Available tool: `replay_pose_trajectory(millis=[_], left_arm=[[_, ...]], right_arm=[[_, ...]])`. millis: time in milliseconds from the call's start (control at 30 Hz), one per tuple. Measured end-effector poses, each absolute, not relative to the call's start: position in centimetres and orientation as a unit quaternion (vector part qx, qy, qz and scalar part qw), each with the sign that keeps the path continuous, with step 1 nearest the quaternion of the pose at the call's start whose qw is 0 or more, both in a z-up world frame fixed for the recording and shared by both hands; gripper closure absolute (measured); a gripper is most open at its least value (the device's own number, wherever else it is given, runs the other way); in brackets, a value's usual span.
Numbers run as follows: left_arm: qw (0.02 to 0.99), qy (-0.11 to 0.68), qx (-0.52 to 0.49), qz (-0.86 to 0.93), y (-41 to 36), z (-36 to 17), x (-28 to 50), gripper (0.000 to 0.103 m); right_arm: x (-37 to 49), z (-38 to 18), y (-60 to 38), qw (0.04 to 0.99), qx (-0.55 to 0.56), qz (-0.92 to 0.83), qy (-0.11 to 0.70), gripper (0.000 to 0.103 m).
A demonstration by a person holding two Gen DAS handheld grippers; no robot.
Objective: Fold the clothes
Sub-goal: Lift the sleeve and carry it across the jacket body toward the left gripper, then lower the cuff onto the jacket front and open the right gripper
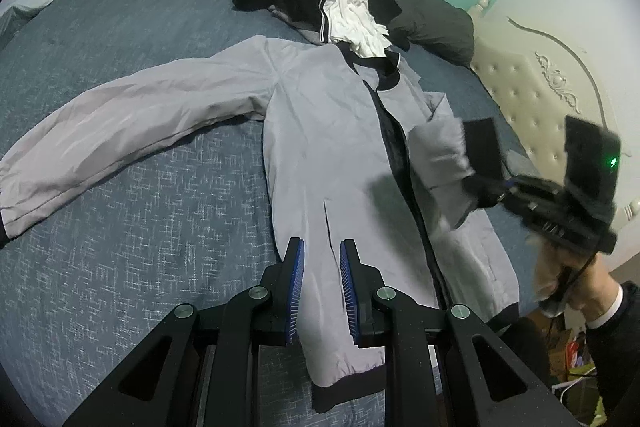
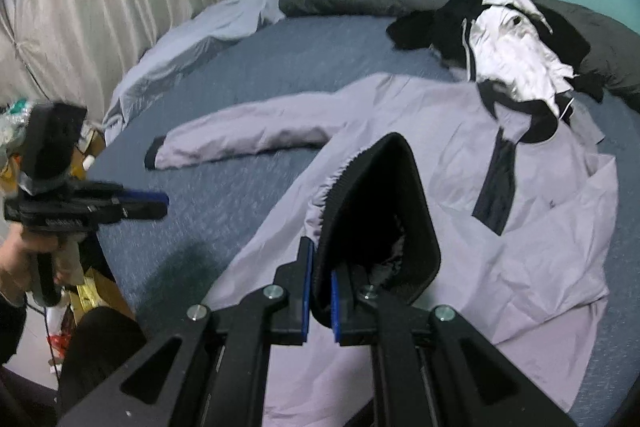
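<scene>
Your right tongs (image 2: 320, 301) pinch the soft, light jacket's (image 2: 500, 227) ribbed cuff (image 2: 376, 211); left tongs (image 1: 322, 291) hang parted above its hem

Your pale grey jacket (image 1: 328, 131) lies face up on the bed, zip partly open, one sleeve (image 1: 120, 131) stretched sideways, the other sleeve's black cuff (image 2: 376, 211) lifted over its front.

right gripper (image 1: 480, 151) motion-blurred; sleeve cuff (image 1: 3, 227) cropped
</scene>
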State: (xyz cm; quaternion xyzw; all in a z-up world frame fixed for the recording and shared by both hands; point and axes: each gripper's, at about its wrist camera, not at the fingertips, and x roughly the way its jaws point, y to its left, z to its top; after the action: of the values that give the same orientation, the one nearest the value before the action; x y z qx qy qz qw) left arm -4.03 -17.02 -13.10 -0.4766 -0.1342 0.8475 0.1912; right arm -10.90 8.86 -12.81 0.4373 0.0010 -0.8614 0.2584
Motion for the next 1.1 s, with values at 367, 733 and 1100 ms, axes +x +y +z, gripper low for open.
replay_pose_trajectory(millis=[367,733,1100], left_arm=[[0.199,-0.135,-0.486,0.84,-15.7,-14.2,-4.2,0.083],[0.217,-0.13,-0.507,0.824,-13.1,-16.2,-4.9,0.078],[0.227,-0.137,-0.519,0.812,-9.2,-19.3,-7.0,0.075]], right_arm=[[-10.9,-17.3,6.8,0.279,0.466,-0.84,-0.008,0.089],[-9.5,-15.9,11.0,0.266,0.454,-0.85,-0.023,0.07],[-8.2,-16.1,26.1,0.136,0.464,-0.872,-0.074,0.06]])
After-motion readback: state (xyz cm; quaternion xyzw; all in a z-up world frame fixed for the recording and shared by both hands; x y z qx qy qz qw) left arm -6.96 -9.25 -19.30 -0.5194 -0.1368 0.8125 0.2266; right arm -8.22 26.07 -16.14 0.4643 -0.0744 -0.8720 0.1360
